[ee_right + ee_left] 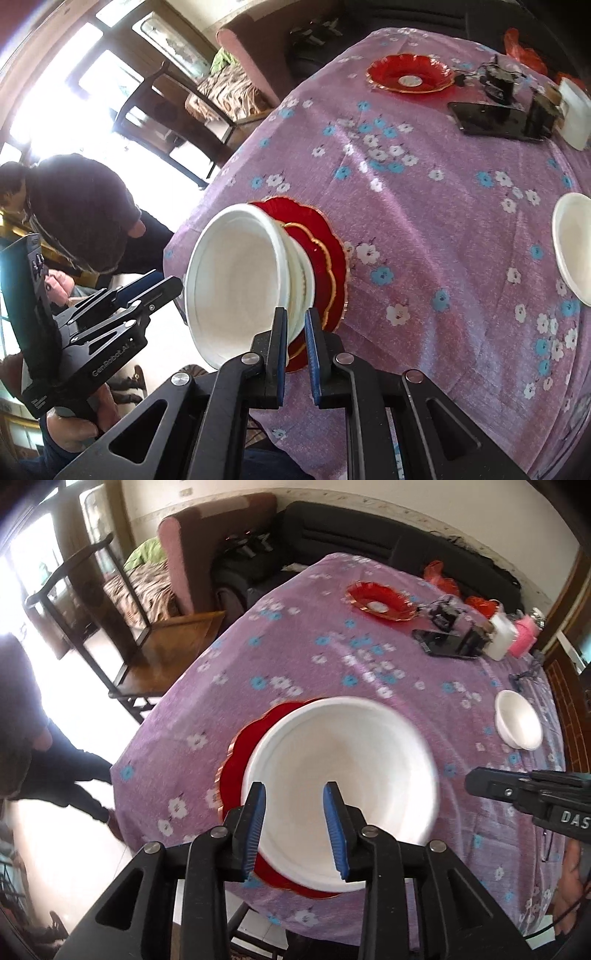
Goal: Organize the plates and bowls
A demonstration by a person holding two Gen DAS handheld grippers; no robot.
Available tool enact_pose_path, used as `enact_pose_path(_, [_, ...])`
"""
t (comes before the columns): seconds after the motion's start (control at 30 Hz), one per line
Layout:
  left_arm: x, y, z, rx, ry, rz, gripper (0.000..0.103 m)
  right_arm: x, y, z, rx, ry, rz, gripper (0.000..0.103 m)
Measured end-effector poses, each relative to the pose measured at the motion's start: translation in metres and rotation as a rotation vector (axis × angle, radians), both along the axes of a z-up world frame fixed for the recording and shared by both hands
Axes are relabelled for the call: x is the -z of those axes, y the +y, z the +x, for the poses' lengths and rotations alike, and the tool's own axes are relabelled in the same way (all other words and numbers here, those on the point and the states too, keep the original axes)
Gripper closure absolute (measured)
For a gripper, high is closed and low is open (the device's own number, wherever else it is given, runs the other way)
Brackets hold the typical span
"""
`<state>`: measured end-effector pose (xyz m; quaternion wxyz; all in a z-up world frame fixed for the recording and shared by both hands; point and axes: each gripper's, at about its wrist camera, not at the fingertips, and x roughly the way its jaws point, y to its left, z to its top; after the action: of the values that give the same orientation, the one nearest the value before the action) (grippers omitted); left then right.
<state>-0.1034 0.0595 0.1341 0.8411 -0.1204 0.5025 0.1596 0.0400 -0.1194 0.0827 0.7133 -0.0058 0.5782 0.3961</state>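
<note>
Nested white bowls (343, 786) (240, 280) sit on red gold-rimmed plates (236, 764) (332, 266) near the table's front left edge. My left gripper (295, 794) hangs open over the stack. One pad is over the top bowl's near rim, the other over its inside, and neither presses on it. From the right wrist view the left gripper (173, 286) ends just beside that rim. My right gripper (295, 314) is shut with only a slit between its pads and holds nothing. It hovers to the right of the stack (476, 782). Another red plate (380, 602) (410, 75) lies far back, and a single white bowl (517, 720) (572, 247) stands at the right.
The purple flowered tablecloth (332, 657) (424, 221) covers a round table. A black tablet (443, 644) (495, 120), a white container (502, 637) and small clutter lie at the far right. A wooden chair (122, 627) and a bent-over person (81, 206) are off the left edge.
</note>
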Motion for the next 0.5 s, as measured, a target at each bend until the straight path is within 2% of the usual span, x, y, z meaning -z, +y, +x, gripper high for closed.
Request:
enact_pose_path(0.3, [-0.004,-0.071,0.035,0.195,0.007,-0.012,0.07,0.009,-0.072,0.016,0.175,0.045,0.019,0.091])
enact_pose_path(0.5, [0.012,-0.122,0.065,0.314,0.059,-0.081,0.069,0.016,-0.142,0.03,0.34,0.075,0.031,0.092])
